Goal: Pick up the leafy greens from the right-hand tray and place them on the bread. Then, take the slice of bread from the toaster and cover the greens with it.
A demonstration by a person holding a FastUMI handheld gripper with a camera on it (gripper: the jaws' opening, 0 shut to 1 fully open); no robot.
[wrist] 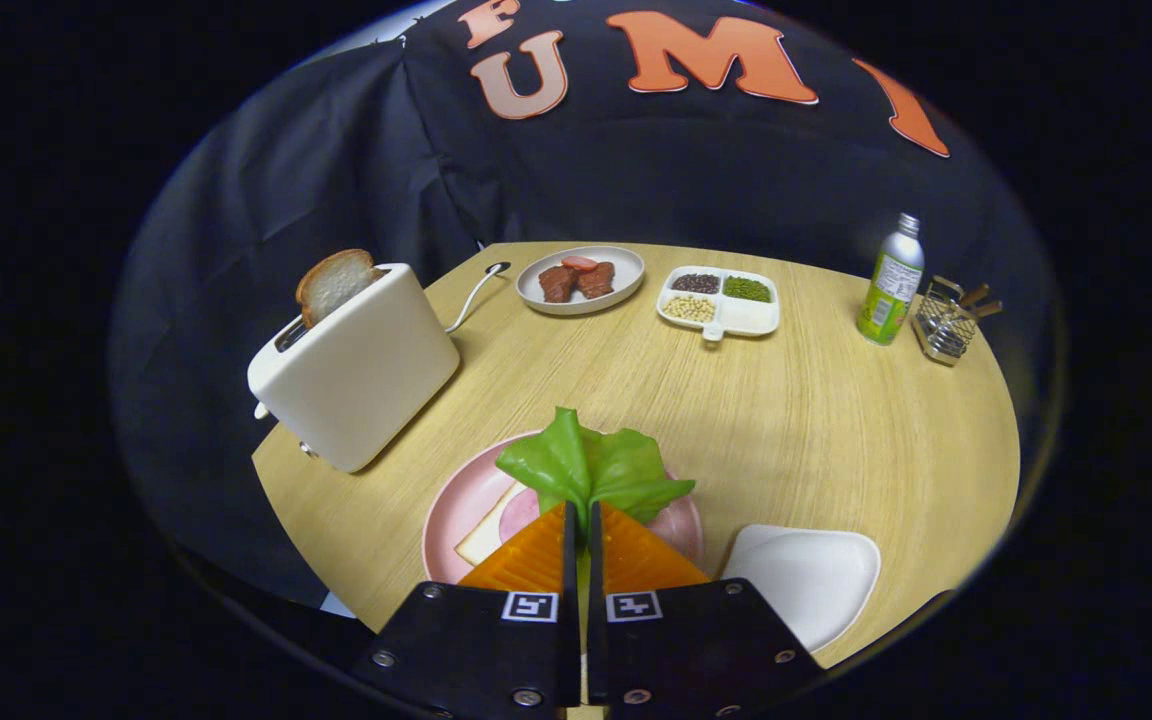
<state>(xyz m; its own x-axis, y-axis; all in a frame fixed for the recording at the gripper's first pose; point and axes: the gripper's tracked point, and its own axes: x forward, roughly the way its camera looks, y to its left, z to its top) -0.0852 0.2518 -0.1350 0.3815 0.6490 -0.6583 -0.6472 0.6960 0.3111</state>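
Observation:
My gripper (581, 512) is shut on the leafy greens (591, 465), whose stem is pinched between the fingertips while the leaf spreads out just ahead of them. Below the leaf lies a pink plate (456, 500) holding a bread slice (484, 538) topped with a round of ham (518, 515). The greens hang over that plate; I cannot tell whether they touch the ham. To the right of the fingers sits the white tray (811, 570), bare. A white toaster (356, 365) stands beyond the plate to the left, with a bread slice (334, 282) sticking up from its slot.
Far across the round wooden table (786, 430) are a plate of meat pieces (581, 280), a divided dish of beans and seeds (721, 300), a green bottle (891, 285) and a wire holder (948, 325). The toaster's cord runs toward the meat plate.

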